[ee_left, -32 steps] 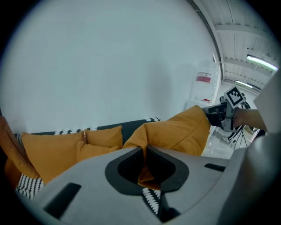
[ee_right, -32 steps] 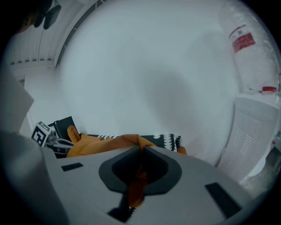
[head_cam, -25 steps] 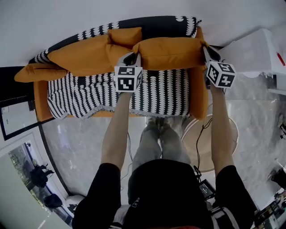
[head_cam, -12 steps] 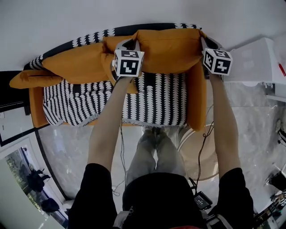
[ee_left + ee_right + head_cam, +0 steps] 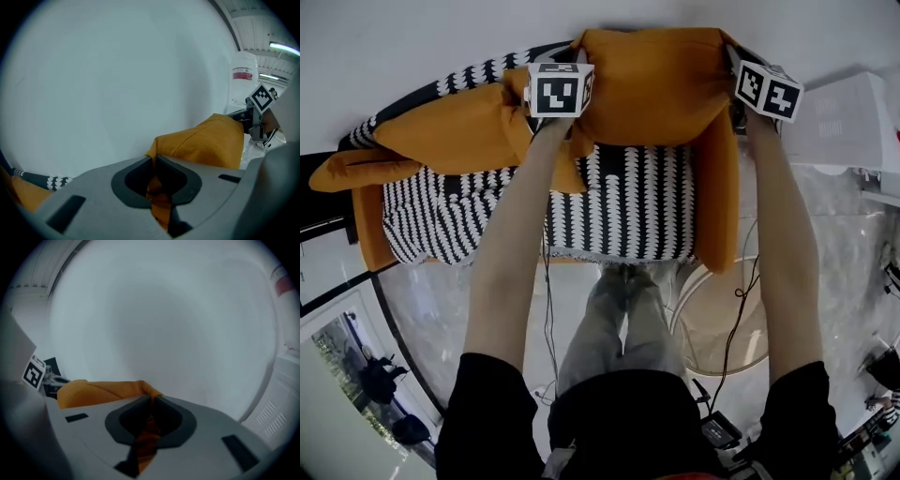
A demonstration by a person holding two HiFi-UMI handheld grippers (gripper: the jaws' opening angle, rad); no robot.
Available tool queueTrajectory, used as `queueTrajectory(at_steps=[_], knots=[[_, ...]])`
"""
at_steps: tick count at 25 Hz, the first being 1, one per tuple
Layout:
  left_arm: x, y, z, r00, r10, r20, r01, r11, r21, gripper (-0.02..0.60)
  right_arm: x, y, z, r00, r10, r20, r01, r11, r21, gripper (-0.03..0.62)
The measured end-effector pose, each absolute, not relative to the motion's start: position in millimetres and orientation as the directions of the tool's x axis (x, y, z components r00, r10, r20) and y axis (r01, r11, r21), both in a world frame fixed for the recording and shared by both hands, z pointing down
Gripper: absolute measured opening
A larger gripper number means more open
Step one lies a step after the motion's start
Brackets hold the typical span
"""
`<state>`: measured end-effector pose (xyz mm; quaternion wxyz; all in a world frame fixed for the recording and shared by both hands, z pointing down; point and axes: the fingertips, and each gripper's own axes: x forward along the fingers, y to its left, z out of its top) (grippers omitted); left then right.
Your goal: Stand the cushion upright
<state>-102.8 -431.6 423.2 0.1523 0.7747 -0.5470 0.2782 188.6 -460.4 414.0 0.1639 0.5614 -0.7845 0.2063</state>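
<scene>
both hand-held grippers have carried the orange cushion [image 5: 652, 84] further toward the wall [image 5: 441, 37] since a second ago, and its face now shows taller above the back of the sofa [image 5: 717, 197].

head view: the left hand-held gripper [image 5: 565, 62] pinches the cushion's upper left corner and the right hand-held gripper [image 5: 733, 58] its upper right corner. the cushion is at the sofa's right end, above the black-and-white throw [image 5: 628, 206] and beside a second orange cushion [image 5: 450, 131].

left gripper view: the jaws are closed on a fold of the cushion's orange fabric [image 5: 206, 140], with pale wall behind.

right gripper view: the jaws are likewise clamped on orange fabric, and the cushion's top edge [image 5: 98, 391] runs off to the left.
</scene>
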Motion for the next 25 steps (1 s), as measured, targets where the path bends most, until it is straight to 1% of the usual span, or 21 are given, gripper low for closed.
queueTrajectory(at_steps=[3, 5, 6, 8, 10, 12, 16, 18, 19, 21, 23, 25], knots=[[-102.7, -439.2, 423.6, 0.229, -0.78, 0.583, -0.934, -0.344, -0.094, 0.026, 195.8, -461.3, 403.2, -0.318, -0.82, 0.476, -0.945, 0.235, -0.227, 0.02], [-104.0, -439.6, 427.0, 0.206, -0.777, 0.594, -0.929, -0.346, -0.131, 0.026, 202.7, -454.2, 396.6, -0.316, -0.835, 0.45, -0.934, 0.192, -0.3, 0.039], [-104.3, -439.2, 428.1, 0.199, -0.773, 0.602, -0.926, -0.35, -0.143, 0.026, 209.2, -449.8, 391.0, -0.306, -0.852, 0.424, -0.927, 0.166, -0.336, 0.059], [-102.8, -439.6, 428.2, 0.193, -0.763, 0.617, -0.921, -0.357, -0.153, 0.026, 226.6, -440.9, 373.3, -0.28, -0.89, 0.36, -0.91, 0.126, -0.394, 0.141], [-101.6, -441.1, 426.2, 0.202, -0.756, 0.623, -0.922, -0.361, -0.139, 0.026, 238.2, -430.0, 356.4, -0.277, -0.9, 0.336, -0.913, 0.136, -0.386, 0.141], [-103.3, -440.5, 421.6, 0.23, -0.747, 0.624, -0.924, -0.369, -0.101, 0.028, 239.8, -417.6, 345.1, -0.293, -0.891, 0.346, -0.925, 0.173, -0.337, 0.141], [-112.6, -428.9, 409.0, 0.334, -0.72, 0.608, -0.916, -0.4, 0.029, 0.031, 224.5, -394.7, 325.4, -0.346, -0.876, 0.336, -0.919, 0.246, -0.307, 0.14], [-118.7, -416.3, 397.8, 0.368, -0.714, 0.596, -0.911, -0.405, 0.077, 0.047, 214.4, -381.3, 314.4, -0.375, -0.87, 0.321, -0.912, 0.284, -0.295, 0.14], [-122.9, -409.8, 389.7, 0.368, -0.722, 0.586, -0.911, -0.406, 0.072, 0.062, 208.8, -374.0, 309.1, -0.389, -0.866, 0.313, -0.907, 0.302, -0.293, 0.14], [-133.8, -399.1, 367.0, 0.336, -0.759, 0.558, -0.915, -0.404, 0.001, 0.114, 195.5, -361.3, 298.6, -0.421, -0.856, 0.299, -0.894, 0.338, -0.293, 0.14], [-141.2, -388.4, 341.8, 0.317, -0.782, 0.536, -0.909, -0.411, -0.063, 0.12, 182.0, -350.8, 289.4, -0.447, -0.848, 0.284, -0.883, 0.366, -0.295, 0.14], [-143.5, -374.0, 319.0, 0.32, -0.799, 0.509, -0.906, -0.414, -0.081, 0.12, 172.4, -339.0, 282.6, -0.459, -0.847, 0.269, -0.874, 0.375, -0.311, 0.14]])
